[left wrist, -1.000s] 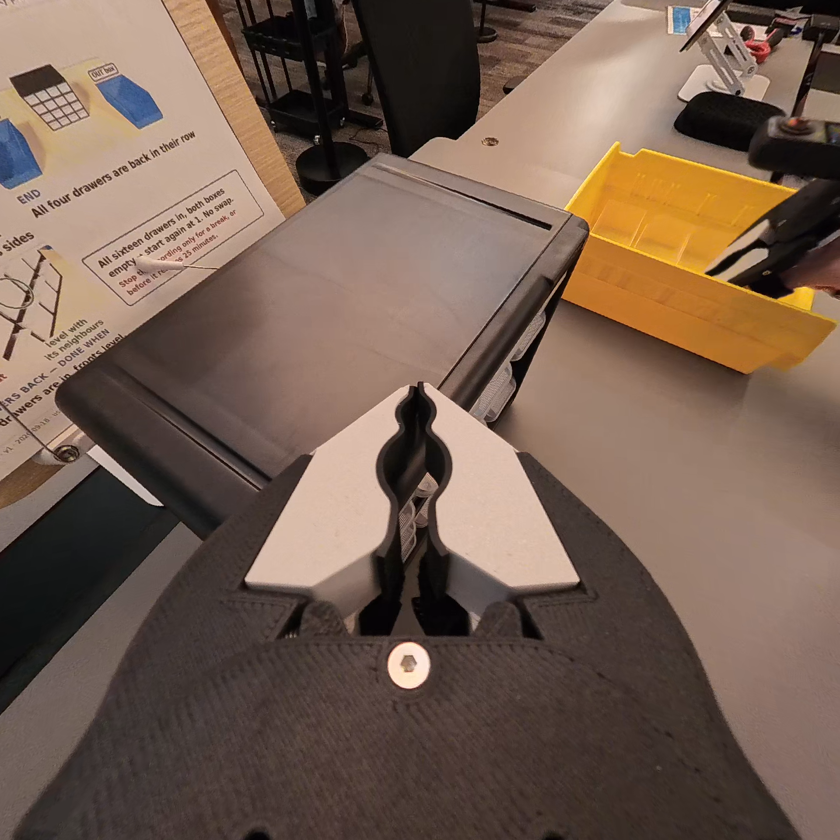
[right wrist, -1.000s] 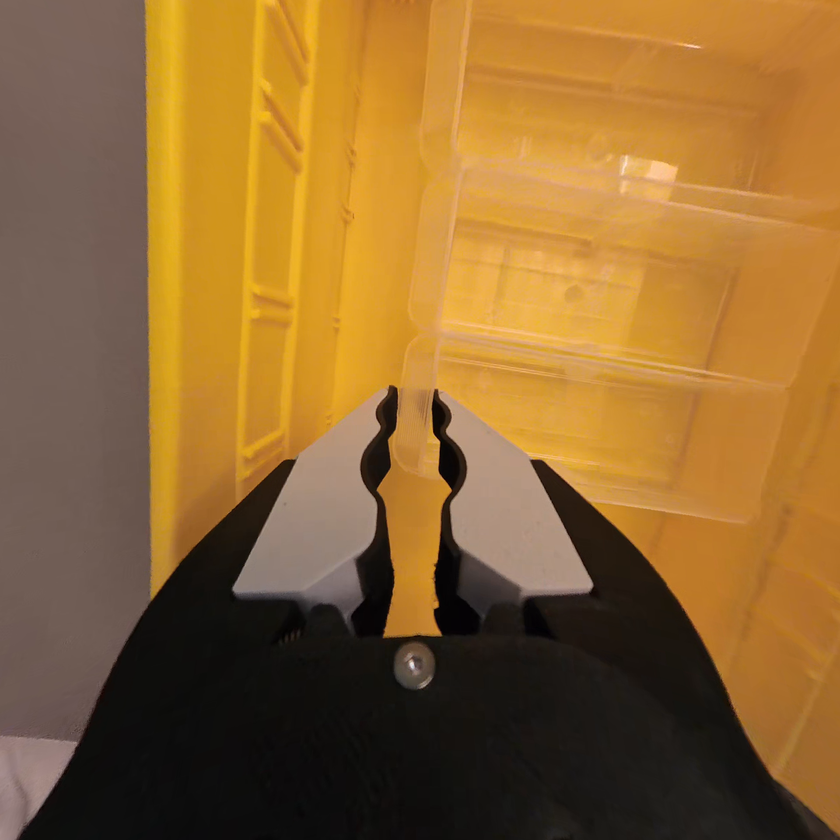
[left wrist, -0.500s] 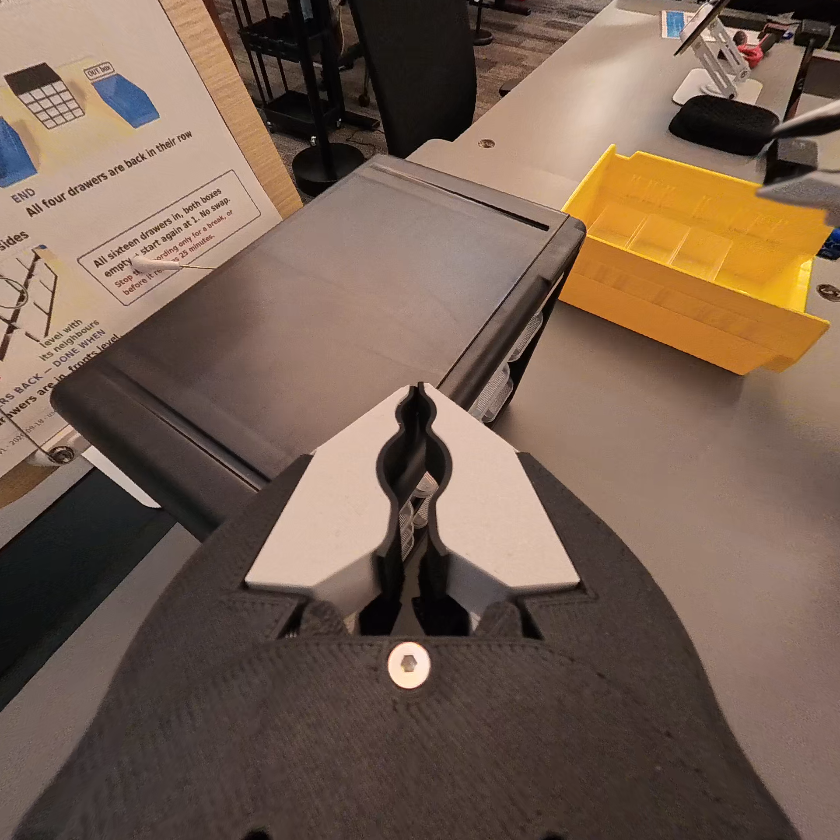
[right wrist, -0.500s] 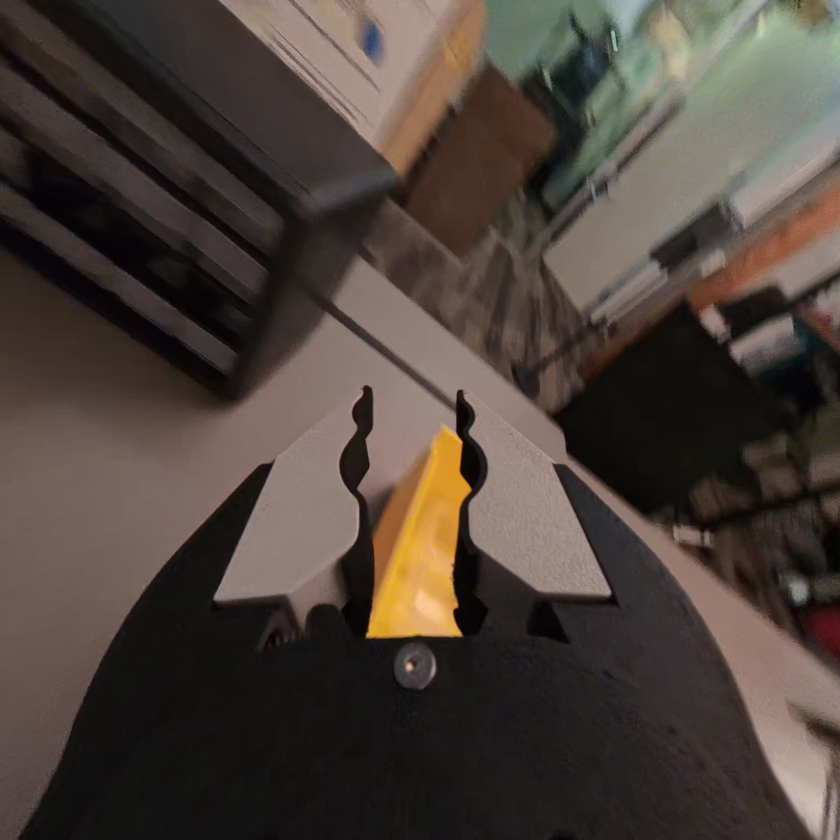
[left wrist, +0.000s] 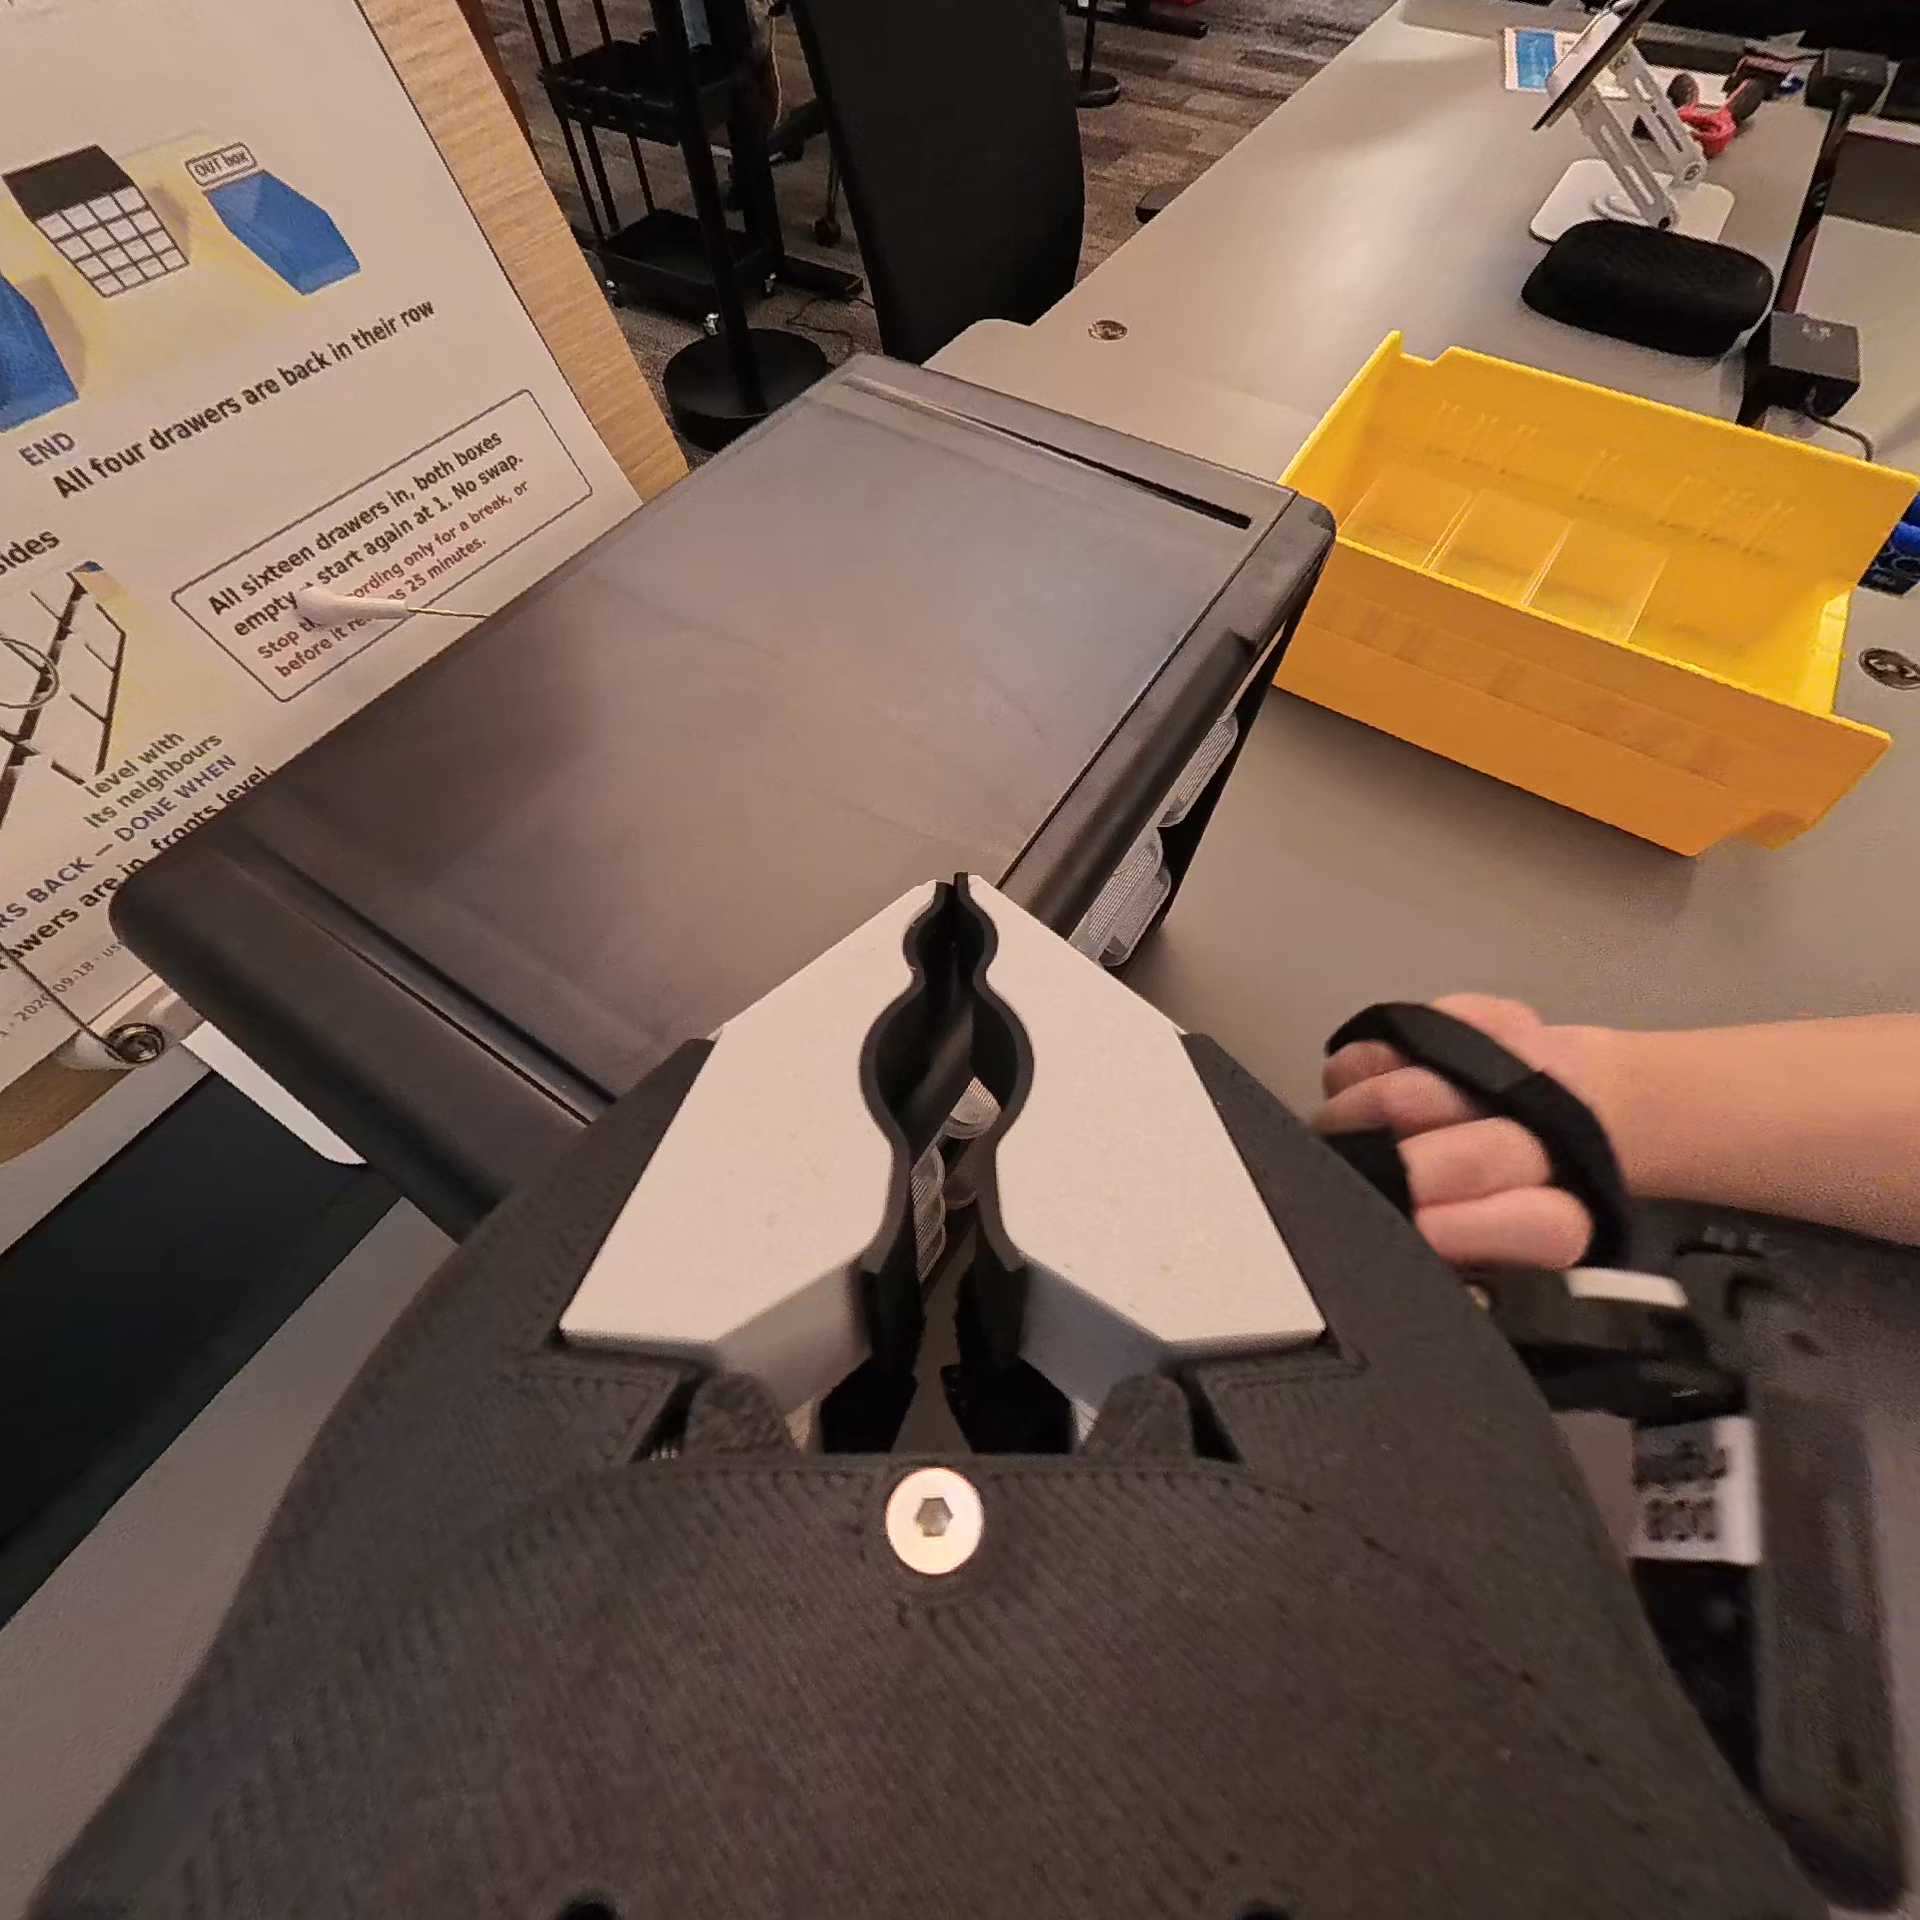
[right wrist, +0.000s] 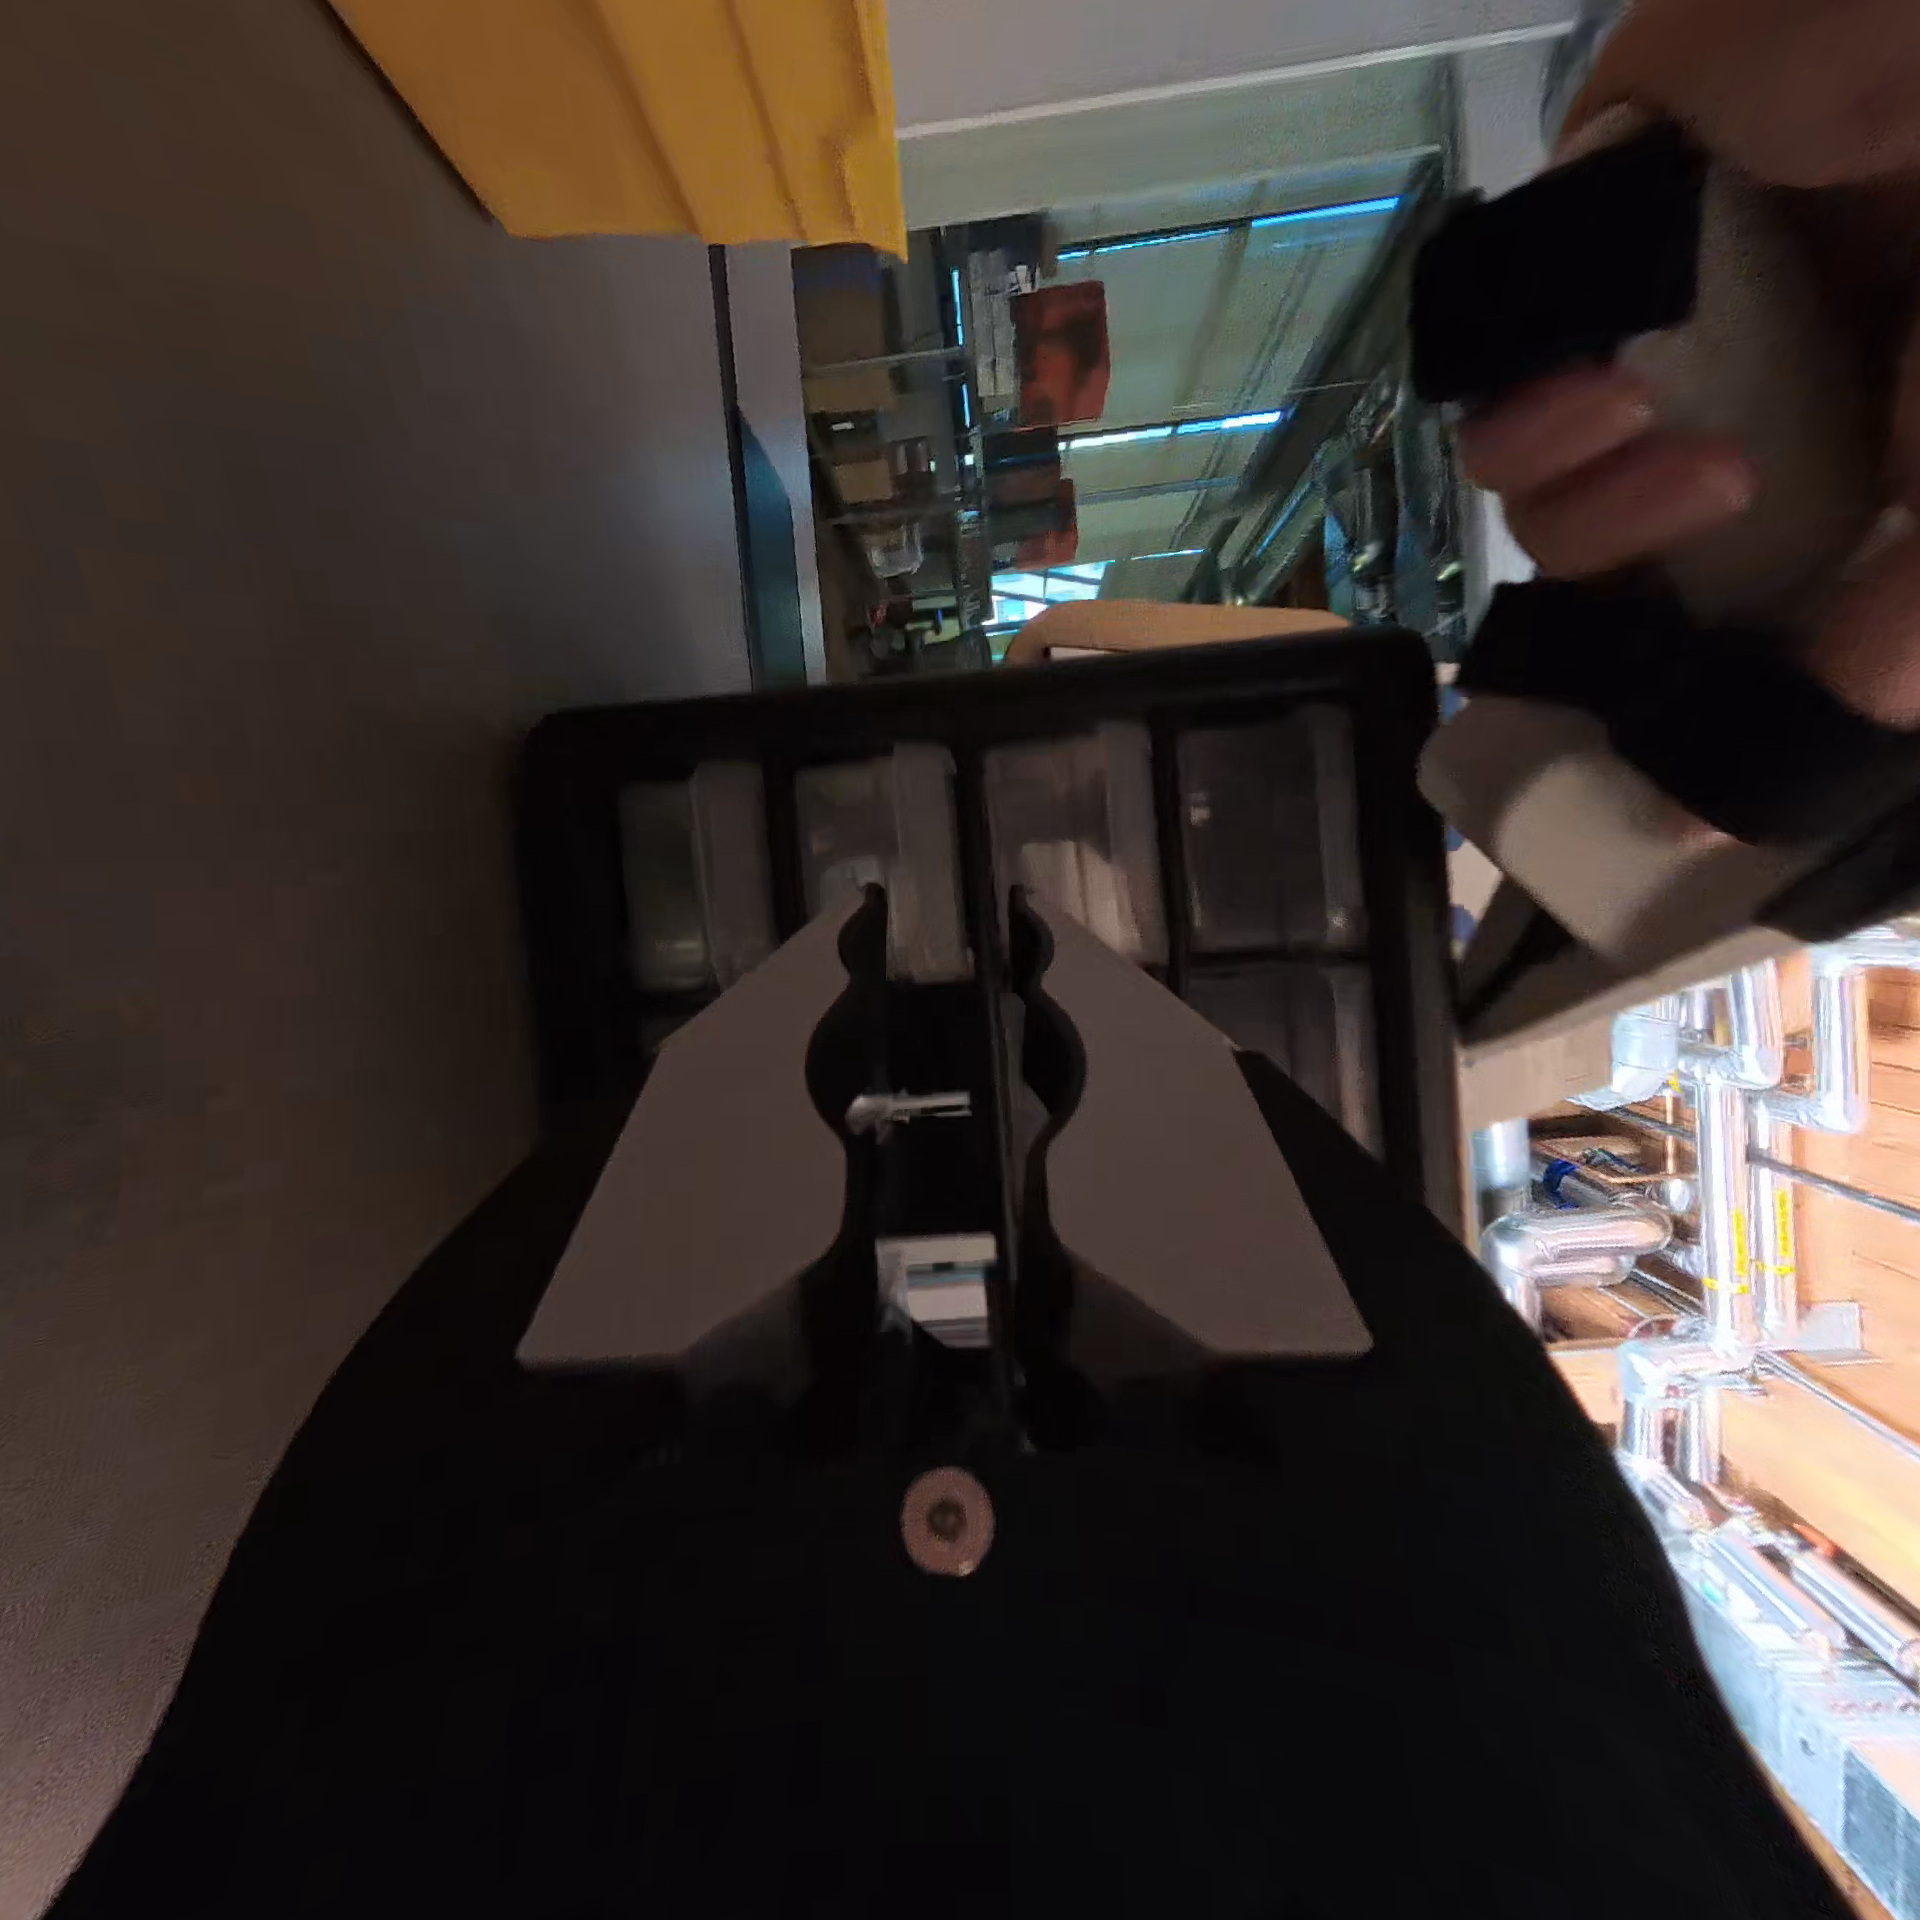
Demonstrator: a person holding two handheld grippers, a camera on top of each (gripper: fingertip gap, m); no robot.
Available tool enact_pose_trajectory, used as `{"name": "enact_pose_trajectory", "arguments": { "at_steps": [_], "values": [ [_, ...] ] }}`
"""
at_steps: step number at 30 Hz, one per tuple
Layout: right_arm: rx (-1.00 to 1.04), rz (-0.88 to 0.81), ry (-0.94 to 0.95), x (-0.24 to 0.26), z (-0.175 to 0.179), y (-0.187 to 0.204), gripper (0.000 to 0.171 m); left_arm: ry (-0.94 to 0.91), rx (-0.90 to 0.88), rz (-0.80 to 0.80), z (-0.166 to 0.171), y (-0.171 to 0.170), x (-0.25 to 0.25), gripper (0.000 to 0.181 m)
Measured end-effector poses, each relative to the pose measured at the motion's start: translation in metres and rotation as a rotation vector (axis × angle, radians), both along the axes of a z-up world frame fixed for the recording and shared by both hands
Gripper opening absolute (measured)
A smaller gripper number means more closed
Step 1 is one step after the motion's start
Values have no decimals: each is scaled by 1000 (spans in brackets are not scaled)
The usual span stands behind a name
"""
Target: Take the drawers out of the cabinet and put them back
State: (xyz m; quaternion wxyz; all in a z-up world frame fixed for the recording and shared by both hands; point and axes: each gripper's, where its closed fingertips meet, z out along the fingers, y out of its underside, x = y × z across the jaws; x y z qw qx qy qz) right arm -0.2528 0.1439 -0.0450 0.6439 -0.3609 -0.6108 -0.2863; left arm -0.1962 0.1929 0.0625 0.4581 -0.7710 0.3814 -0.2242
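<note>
The black cabinet (left wrist: 779, 644) lies under my left gripper (left wrist: 958, 885), which is shut and empty over the cabinet's top front edge. Clear drawer fronts (left wrist: 1132, 894) stick out along that edge. My right gripper (right wrist: 943, 899) is open and empty, rolled on its side, pointing at the cabinet face (right wrist: 561, 831) a short way off. Clear drawers (right wrist: 1262, 831) sit in the slots there. A few clear drawers (left wrist: 1496, 561) lie in the yellow bin (left wrist: 1558, 727). The hand holding the right gripper (left wrist: 1455, 1132) shows low right in the left wrist view.
An instruction poster (left wrist: 239, 447) stands left of the cabinet. The yellow bin's corner (right wrist: 675, 114) shows at the top of the right wrist view. A black pad (left wrist: 1647, 286) and a phone stand (left wrist: 1621, 125) are at the table's far end. The gap from one gripper's tips to the other's is roughly 12 cm.
My right gripper let go of the clear drawer in the yellow bin, opened, and swung out and down to face the cabinet front. The left gripper has stayed put.
</note>
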Motion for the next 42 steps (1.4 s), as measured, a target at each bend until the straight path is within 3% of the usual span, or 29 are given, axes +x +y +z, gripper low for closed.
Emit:
{"name": "enact_pose_trajectory", "arguments": {
  "at_steps": [1, 5, 11, 17, 20, 21, 24, 27, 30, 42],
  "values": [
    [-9, -1, 11, -5, -4, 6, 22, 0, 0, -1, 0, 0, 0, 0],
    [16, -56, 22, -6, -6, 32, 20, -4, -1, -8, 0, -1, 0, 0],
    [45, -46, -15, -9, -7, 35, 10, -9, -4, -14, 0, -1, 1, 0],
    [-31, 22, -22, -10, -6, -7, 10, -9, -3, -16, 0, -1, 1, 0],
    [-166, 35, -5, -10, -5, -19, 14, -9, -3, -16, 0, -1, 1, 0],
    [-193, 48, -5, -12, -2, -20, 23, -9, -3, -16, 0, -1, 1, 0],
    [-366, -28, -85, -13, -9, -9, 30, -8, -1, -15, 0, -1, 1, 0],
    [-519, -93, -166, -12, -25, 0, 24, -9, -2, -16, 0, -1, 1, 0],
    [-532, -96, -197, -12, -25, 1, 22, -11, -4, -18, 0, -1, 1, 0],
    [-867, 78, -205, -17, -21, -75, 17, -13, -5, -19, 0, -1, 1, 0]
  ]
}}
